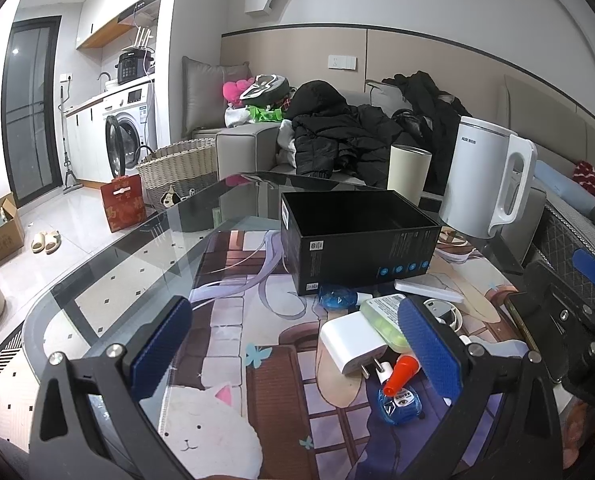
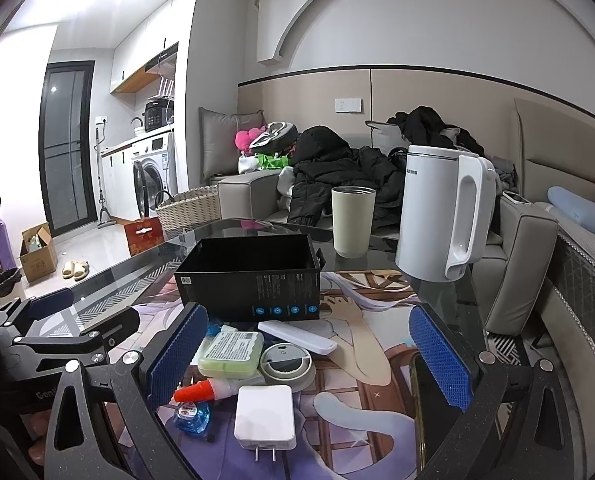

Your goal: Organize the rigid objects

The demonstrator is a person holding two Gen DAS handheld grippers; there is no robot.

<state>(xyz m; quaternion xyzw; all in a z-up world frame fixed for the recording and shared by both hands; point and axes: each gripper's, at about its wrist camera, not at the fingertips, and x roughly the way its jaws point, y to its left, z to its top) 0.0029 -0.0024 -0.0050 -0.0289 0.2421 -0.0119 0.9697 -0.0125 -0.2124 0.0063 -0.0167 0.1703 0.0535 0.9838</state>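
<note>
Clearly the white square plastic charger block [image 2: 264, 415] – light, stiff, smooth-sided (prongs toward the camera) – lying between the right gripper [image 2: 309, 354]'s spread, empty jaws on the illustrated desk mat [image 2: 377, 364], wants gripping across its flat sides, while the left gripper [image 1: 295, 342] also gapes empty.

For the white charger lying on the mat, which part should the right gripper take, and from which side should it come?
Grip the charger across its two flat side faces, coming down from above. It lies flat with its prongs toward the camera, so the body's parallel sides suit the open right gripper, which sits just behind it. Avoid the thin prongs. The glue bottle lies close on the left, so take care there.
</note>
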